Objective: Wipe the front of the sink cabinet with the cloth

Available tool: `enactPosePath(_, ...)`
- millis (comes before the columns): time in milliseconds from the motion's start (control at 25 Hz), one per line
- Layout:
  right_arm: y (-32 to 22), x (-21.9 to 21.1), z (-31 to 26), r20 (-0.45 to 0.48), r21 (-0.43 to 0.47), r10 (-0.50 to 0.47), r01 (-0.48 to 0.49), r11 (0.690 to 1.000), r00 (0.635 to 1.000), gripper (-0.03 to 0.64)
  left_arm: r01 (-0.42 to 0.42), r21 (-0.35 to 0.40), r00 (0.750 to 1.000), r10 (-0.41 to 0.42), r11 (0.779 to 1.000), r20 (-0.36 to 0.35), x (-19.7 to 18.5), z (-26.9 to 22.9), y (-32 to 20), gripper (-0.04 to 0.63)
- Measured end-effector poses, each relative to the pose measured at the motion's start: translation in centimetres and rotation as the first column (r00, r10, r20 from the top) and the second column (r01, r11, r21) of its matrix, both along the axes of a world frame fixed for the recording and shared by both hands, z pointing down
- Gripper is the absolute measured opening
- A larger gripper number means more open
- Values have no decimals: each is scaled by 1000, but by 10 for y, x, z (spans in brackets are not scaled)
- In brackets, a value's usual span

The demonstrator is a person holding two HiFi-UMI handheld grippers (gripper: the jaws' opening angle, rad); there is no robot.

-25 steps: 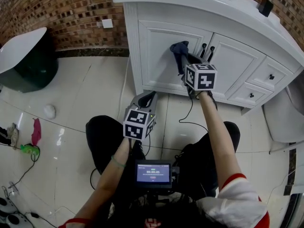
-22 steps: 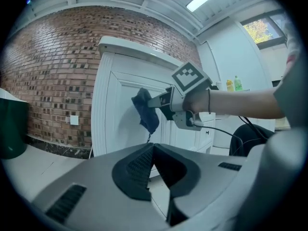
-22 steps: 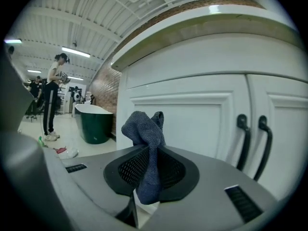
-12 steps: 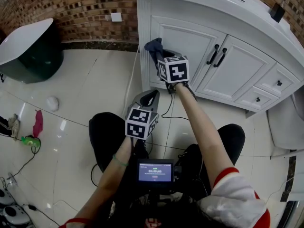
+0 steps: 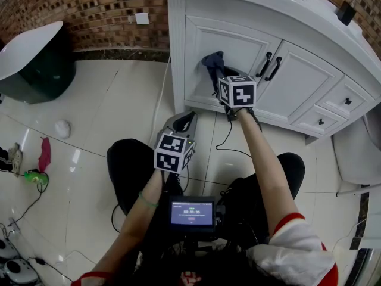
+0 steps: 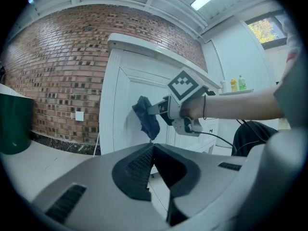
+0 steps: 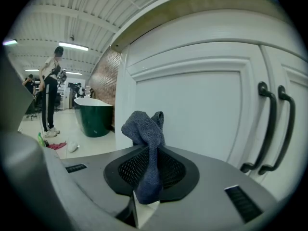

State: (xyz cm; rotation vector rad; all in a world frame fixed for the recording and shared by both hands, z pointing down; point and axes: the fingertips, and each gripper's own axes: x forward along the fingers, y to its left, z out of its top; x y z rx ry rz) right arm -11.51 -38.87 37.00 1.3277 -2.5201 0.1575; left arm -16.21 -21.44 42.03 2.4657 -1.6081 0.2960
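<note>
We found the right gripper [image 5: 218, 71] raised to the front of the sink cabinet [image 5: 233, 38], its jaws clamped on a dark blue cloth [image 7: 146, 134]. The cloth was pinched at its middle, so a bunched wad stood out past the jaw tips while a short tail hung back between them. We judged this hold deliberate, since it put soft fabric rather than hard plastic toward the painted surface. In the left gripper view the wad lay against the recessed panel of the left-hand door and threw a close shadow on it. From that we took it to be touching, though no view showed the contact line plainly. The cloth sat left of the two black door handles [image 7: 273, 129] and apart from them. The arm was stretched forward with the gripper aimed squarely at the panel, which suited pressing and sweeping across it. The left gripper [image 5: 188, 119] hung low near the person's knees, well short of the cabinet. Its jaws were drawn together on nothing and it pointed toward the work, in our judgement parked out of the way because one cloth needs one tool. We assessed the wiping as under way on the left door. The right-hand door and the drawers [image 5: 333, 112] beyond it would also need covering, and the handles could snag the cloth.
</note>
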Motion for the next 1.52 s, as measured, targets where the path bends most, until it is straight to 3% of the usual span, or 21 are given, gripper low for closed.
enactPosePath(400, 3, 115, 23, -12, -35, 152, -153, 988, 988, 60, -10, -11, 1000, 10, 1000, 20, 14, 6, -1, 21)
enactPosePath(640, 3, 136, 33, -7, -57, 187, -188, 981, 982, 60, -19, -10, 1000, 19, 1000, 23, 21, 8, -4, 20)
enactPosePath(800, 7, 101, 32, 10, -52, 134, -133, 990, 991, 60, -19, -8, 1000, 19, 1000, 19, 21, 8, -5, 21)
enactPosePath(1240, 9, -57, 44, 15, -78, -84, 85, 993, 996, 60, 30, -5, 1000, -30, 1000, -9, -9, 7, -4, 21)
enactPosePath(1520, 3, -87, 59, -5, -102, -103, 102, 990, 995, 60, 45, -12, 999, -45, 999, -8, -25, 12, -1, 21)
